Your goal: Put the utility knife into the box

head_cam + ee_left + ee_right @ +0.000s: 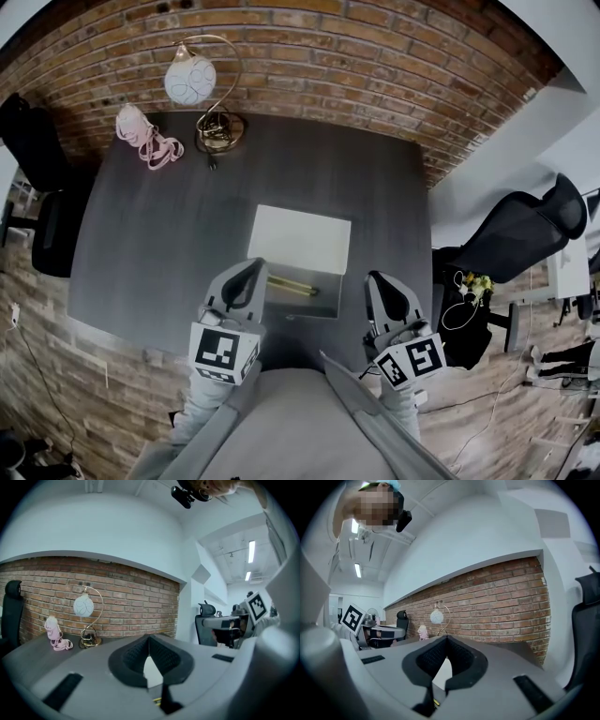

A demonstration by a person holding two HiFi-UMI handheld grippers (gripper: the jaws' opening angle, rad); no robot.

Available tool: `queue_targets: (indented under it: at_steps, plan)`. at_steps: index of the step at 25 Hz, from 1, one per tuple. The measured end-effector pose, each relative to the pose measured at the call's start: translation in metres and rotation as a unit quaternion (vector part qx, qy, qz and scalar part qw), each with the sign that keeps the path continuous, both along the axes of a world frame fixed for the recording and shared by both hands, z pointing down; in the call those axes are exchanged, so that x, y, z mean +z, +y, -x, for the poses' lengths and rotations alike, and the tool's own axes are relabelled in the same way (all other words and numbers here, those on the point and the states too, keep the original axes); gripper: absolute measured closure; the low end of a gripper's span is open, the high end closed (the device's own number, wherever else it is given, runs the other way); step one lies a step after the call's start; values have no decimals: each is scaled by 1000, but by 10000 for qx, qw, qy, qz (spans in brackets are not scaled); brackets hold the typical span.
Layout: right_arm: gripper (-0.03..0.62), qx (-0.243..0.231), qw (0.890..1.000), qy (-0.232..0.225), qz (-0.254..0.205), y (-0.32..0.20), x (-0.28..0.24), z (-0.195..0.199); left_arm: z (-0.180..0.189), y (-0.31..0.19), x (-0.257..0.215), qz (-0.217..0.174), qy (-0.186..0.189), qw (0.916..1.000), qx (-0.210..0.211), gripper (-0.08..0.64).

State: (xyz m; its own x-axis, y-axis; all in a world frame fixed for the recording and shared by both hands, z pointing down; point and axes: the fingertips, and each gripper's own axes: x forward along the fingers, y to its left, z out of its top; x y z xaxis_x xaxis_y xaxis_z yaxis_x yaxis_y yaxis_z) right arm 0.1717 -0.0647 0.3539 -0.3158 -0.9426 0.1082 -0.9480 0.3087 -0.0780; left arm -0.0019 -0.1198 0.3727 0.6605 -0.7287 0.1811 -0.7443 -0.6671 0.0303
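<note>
A small open box (330, 294) with its white lid (300, 238) folded back sits near the front of the dark grey table (159, 244). Inside it lies the yellow utility knife (292, 284). My left gripper (255, 266) hovers at the box's left edge, shut and holding nothing. To the right of the box my right gripper (378, 279) is likewise shut and holds nothing. In the left gripper view the left gripper (149, 640) has its pads meeting at the tips. The right gripper (446, 639) looks the same in its own view.
A table lamp (192, 80) with a white globe and a pink object (148, 141) stand at the table's far left, by the brick wall. One black office chair (525, 234) is off the right edge and another (36, 141) at the left.
</note>
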Motion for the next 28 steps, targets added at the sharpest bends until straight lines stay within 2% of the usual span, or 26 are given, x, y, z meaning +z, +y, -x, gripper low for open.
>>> queue_targets:
  at_steps: [28]
  plan:
    - [575,0,9999,90,54,-4,7,5,6,-3,1,12,-17,9999,-118,540]
